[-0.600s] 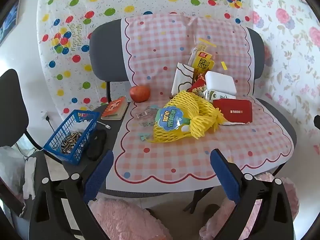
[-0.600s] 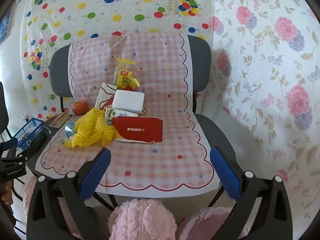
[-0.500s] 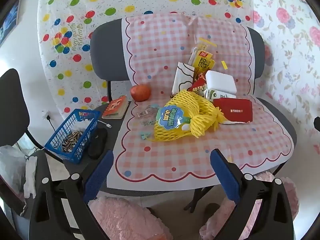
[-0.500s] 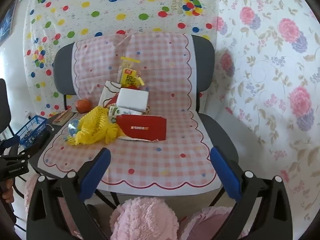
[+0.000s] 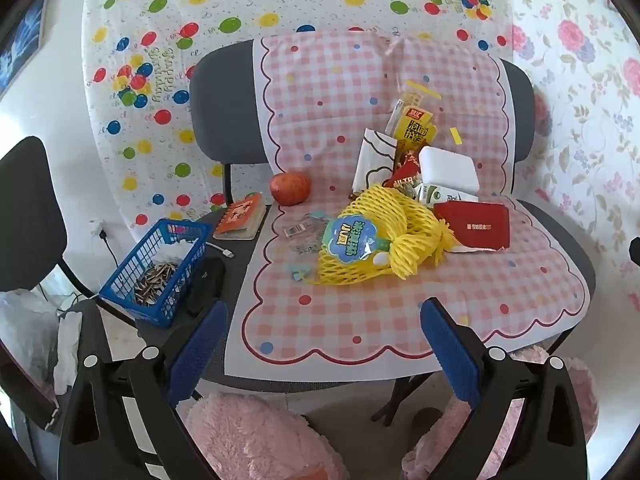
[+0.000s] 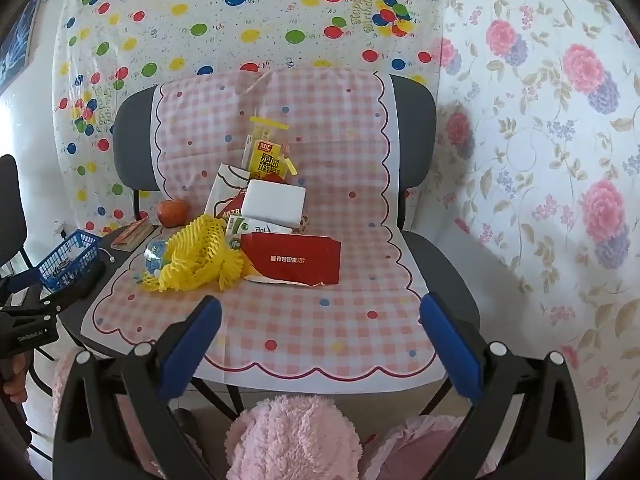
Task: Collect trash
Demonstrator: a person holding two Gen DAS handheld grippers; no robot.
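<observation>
A heap of trash lies on a pink checked cloth [image 5: 360, 320] over a grey seat: a yellow foam net [image 5: 384, 236] with a green label, a red box [image 5: 474, 226], a white box [image 5: 448, 170], yellow snack wrappers [image 5: 414, 128] and a clear wrapper [image 5: 304, 232]. The right wrist view shows the net [image 6: 196, 258], red box [image 6: 296, 260] and white box [image 6: 274, 200]. My left gripper [image 5: 322, 346] is open and empty, short of the seat's front edge. My right gripper [image 6: 320, 342] is open and empty, also before the front edge.
A red apple [image 5: 290, 187] sits at the back left of the cloth. A blue basket [image 5: 158, 268] with seed shells, a small book [image 5: 240, 216] and a black item [image 5: 208, 280] lie left of the cloth. Pink fluffy slippers [image 5: 256, 440] are below. Another chair [image 5: 28, 216] stands at left.
Both grippers have risen slightly, and the right one has edged closer to the seat. Both stay open and empty. Nothing on the seat has moved.
</observation>
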